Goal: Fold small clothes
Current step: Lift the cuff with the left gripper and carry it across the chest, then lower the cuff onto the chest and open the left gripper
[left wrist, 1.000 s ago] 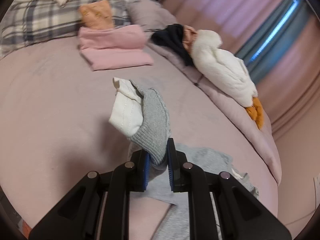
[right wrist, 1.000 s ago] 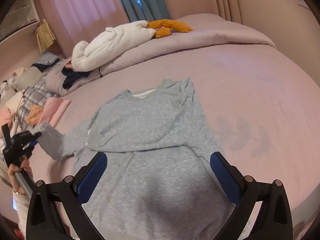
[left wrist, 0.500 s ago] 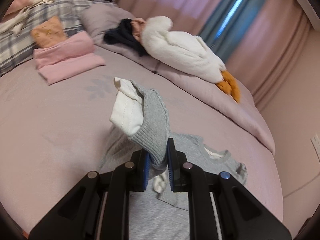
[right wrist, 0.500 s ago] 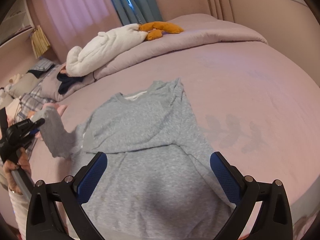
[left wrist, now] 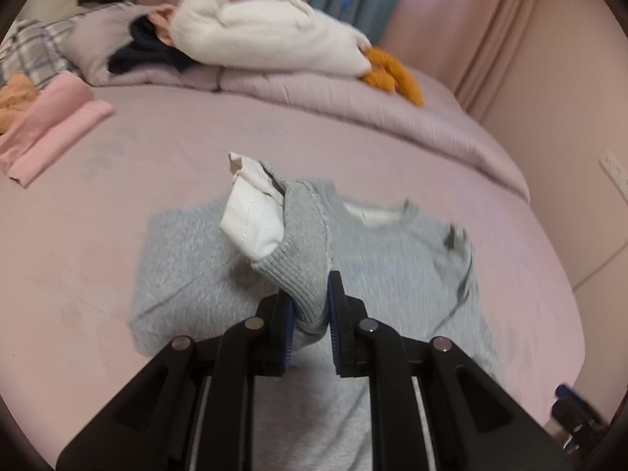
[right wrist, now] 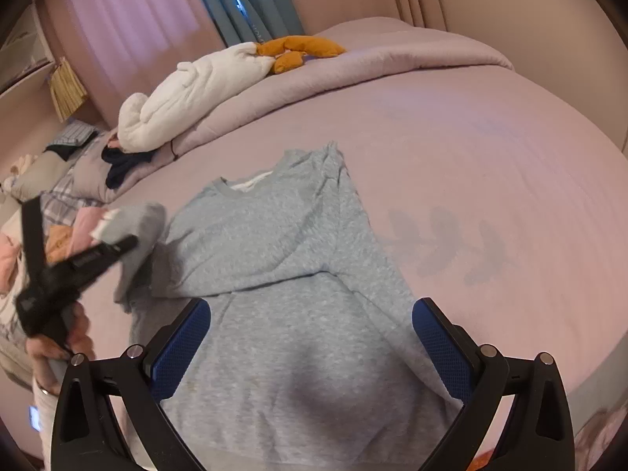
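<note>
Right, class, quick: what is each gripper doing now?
Left gripper: shut on the grey sleeve cuff.
Right gripper: open, holding nothing.

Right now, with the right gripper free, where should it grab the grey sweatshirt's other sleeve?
Probably the sleeve lying folded along the grey sweatshirt's right edge. Take its thick outer fold, coming in from the bare bed side: the cloth lies flat, so that edge is the only raised lip. Right gripper is open above the body.
</note>
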{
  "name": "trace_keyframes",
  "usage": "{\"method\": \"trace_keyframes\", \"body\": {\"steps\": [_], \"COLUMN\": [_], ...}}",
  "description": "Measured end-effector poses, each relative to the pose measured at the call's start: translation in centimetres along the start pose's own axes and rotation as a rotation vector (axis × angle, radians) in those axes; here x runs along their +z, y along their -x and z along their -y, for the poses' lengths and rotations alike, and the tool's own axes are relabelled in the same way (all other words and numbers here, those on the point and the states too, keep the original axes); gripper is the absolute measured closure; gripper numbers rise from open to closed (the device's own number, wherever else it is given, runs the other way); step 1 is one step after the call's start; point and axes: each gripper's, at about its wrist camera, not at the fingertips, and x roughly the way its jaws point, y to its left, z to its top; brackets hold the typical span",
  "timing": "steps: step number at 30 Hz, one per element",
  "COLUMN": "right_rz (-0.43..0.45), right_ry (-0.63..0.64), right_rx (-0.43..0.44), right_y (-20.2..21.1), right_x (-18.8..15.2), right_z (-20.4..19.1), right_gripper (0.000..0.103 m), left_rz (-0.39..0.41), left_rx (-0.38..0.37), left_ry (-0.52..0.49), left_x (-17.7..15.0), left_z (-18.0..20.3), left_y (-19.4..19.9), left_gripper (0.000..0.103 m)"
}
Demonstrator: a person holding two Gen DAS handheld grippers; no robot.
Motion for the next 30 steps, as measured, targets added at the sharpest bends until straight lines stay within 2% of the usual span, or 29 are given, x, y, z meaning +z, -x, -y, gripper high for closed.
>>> {"method": "trace_keyframes", "body": {"steps": [3, 6, 12, 17, 19, 21, 26, 30], "right_rz": [0.000, -0.005, -0.019, -0.027, -0.025, -0.021, -0.019, -0.025], "right_ry": [-0.002, -0.005, -0.018, -0.022, -0.020, -0.017, -0.023, -0.026], "right_rx": [-0.011, -0.024, -0.027, -0.025, -0.025, -0.024, -0.024, -0.023], "right_y": [0.0, -0.1, -0.4, -0.6, -0.5, -0.4, -0.4, -0.6], "right_x": [-0.1, -0.3, -0.5, -0.5, -0.6, -0.6, -0.7, -0.7], "right_z": [0.2, 0.4, 0.9, 1.0, 1.0, 1.0, 1.2, 1.2], "right_gripper": [0.001, 0.001, 0.001, 0.001, 0.001, 0.001, 0.001, 0.001], "left_rz": [-0.066, -0.132, -0.229, -0.225, -0.231, -0.230, -0.196, -0.177], "left_rx": [-0.010, -0.027, -0.024, -0.034, -0.053, -0.084, -0.102, -0.143], "left_ry": [-0.019, 0.004, -0.013, -0.006, 0.004, 0.016, 0.022, 0.020], "left_x": [-1.1, -2.3, -4.5, -4.7, -4.5, -4.1, -3.4, -2.9], "left_z": [0.7, 0.7, 0.7, 0.5, 0.3, 0.3, 0.5, 0.9], "left_y": [-1.8, -3.6, -6.4, -6.3, -5.8, -5.3, -3.8, -2.8], "left_gripper": [0.088, 0.088, 0.087, 0.086, 0.082, 0.069, 0.065, 0.058]}}
